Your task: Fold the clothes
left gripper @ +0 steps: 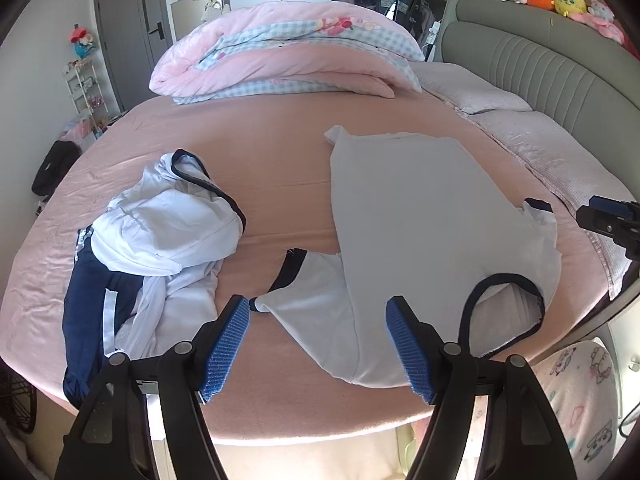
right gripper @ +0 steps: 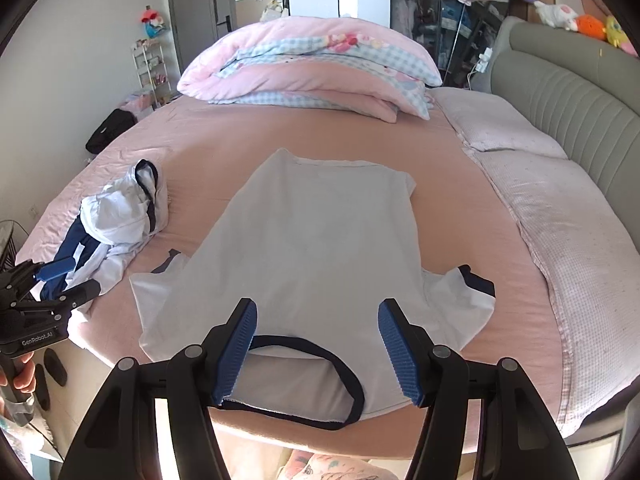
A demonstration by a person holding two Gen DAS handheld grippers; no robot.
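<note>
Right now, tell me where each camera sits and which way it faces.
Left wrist: on the left tool, angled down over the bed's near edge at the white T-shirt; the right tool shows at the far right.
Right wrist: on the right tool, above the shirt's navy collar; the left tool and a hand show at left.
Both share the T-shirt, the clothes pile and the pink duvet.

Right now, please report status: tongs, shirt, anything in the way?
Left tongs open, empty. Right tongs open, empty, above collar. White shirt spread flat on bed. Unfolded clothes pile beside it, apart.
</note>
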